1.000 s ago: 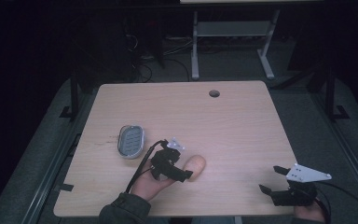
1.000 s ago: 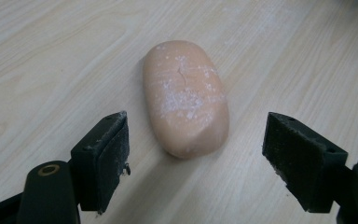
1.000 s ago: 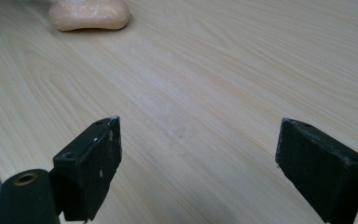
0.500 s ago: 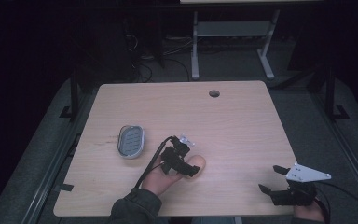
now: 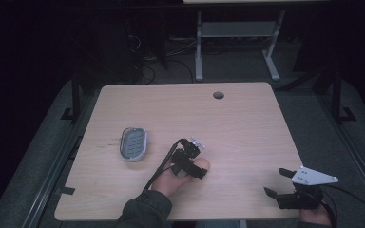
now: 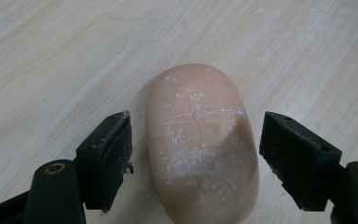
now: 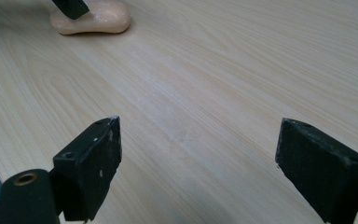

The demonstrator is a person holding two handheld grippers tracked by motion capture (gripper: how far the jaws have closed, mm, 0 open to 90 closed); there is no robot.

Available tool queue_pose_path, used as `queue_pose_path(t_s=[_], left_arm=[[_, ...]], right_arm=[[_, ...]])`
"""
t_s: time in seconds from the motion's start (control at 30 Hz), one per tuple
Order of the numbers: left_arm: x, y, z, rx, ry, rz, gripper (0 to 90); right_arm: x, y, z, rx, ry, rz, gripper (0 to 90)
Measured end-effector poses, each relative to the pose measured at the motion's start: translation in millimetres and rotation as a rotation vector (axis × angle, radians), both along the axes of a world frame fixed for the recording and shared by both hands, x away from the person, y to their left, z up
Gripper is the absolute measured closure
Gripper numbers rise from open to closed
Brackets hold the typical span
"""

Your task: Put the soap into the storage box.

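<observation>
A peach oval soap bar (image 6: 200, 144) with white scuffs lies flat on the wooden table (image 5: 247, 128). My left gripper (image 6: 203, 154) hangs over it, open, with one pad on each side of the bar and a gap on both sides. In the high view the left gripper (image 5: 189, 159) sits near the table's front middle, covering most of the soap bar (image 5: 203, 164). My right gripper (image 5: 279, 183) is at the front right corner, open and empty. In its own view, the right gripper (image 7: 196, 158) faces bare table, with the soap bar (image 7: 93, 18) far off.
A grey oval soap dish (image 5: 133, 143) lies on the table left of the left gripper. A round cable hole (image 5: 218, 95) is near the far edge. Beyond the table stand a white desk frame (image 5: 237, 42) and cables on the dark floor.
My left gripper has moved right and slightly away from the person, coming over the soap bar so its jaws straddle it. The right gripper has stayed put.
</observation>
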State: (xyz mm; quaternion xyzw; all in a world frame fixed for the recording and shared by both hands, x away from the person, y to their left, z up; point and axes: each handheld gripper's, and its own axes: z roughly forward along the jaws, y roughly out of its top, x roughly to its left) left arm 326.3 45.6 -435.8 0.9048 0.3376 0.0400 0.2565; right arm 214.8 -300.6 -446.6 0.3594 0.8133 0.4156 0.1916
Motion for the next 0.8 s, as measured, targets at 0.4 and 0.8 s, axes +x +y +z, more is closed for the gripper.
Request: queue_pose_path(t_s=[0.4, 0.8], left_arm=[[-2.1, -15.9, -9.4, 0.067, -0.013, -0.001, 26.6], [-0.1, -18.6, -13.7, 0.096, -0.012, -0.003, 28.6]], right_arm=[[-0.5, 0.8, 0.7, 0.003, 0.007, 0.0, 13.8], [-0.6, 0.8, 1.1, 0.004, 0.005, 0.002, 13.8]])
